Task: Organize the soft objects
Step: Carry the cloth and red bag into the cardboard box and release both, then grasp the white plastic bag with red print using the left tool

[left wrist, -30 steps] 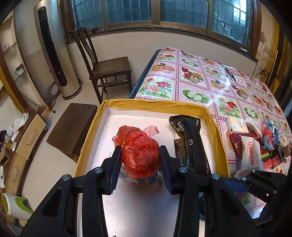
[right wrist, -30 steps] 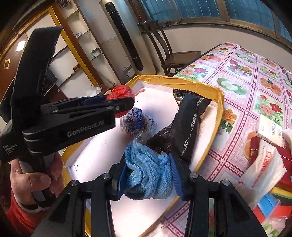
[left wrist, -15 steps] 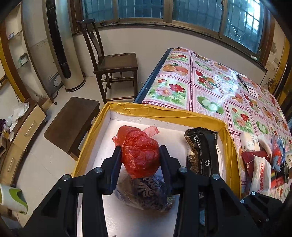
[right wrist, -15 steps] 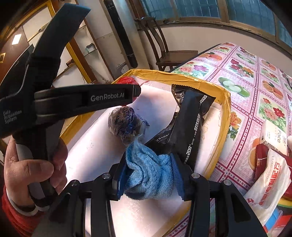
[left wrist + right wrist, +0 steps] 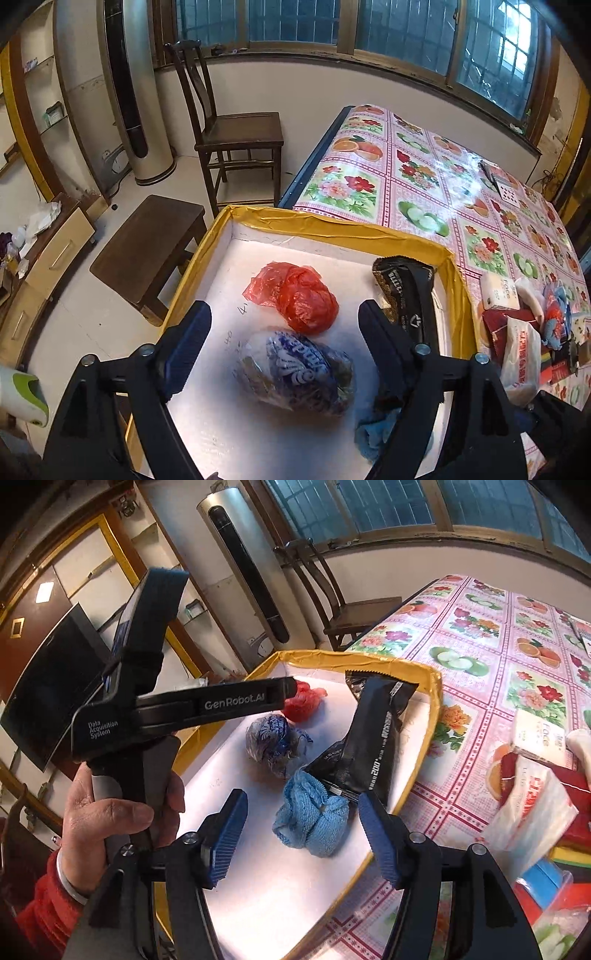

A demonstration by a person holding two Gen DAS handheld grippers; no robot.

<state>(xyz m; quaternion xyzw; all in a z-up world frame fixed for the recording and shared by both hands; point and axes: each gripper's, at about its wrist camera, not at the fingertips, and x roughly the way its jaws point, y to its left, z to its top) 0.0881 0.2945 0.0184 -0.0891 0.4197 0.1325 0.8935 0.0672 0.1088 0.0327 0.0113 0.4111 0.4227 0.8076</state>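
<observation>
Both claws spread wide, holding nothing: left gripper (image 5: pixel 280 350), right gripper (image 5: pixel 303 838). Red bag (image 5: pixel 299 295), blue bag (image 5: pixel 295 369), cloth (image 5: pixel 314 819), black pouch (image 5: pixel 373 738) lie in the tray (image 5: pixel 332 225). Approx. half done; pile (image 5: pixel 532 805) at 3 o'clock remains.

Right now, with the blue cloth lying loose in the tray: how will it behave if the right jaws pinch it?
The blue cloth lies crumpled in soft folds, so it will probably squash and droop rather than hold shape. Its knit looks textured, so slipping seems unlikely. It touches the black packet, which may shift when the cloth lifts. The right gripper stands open around it.
</observation>
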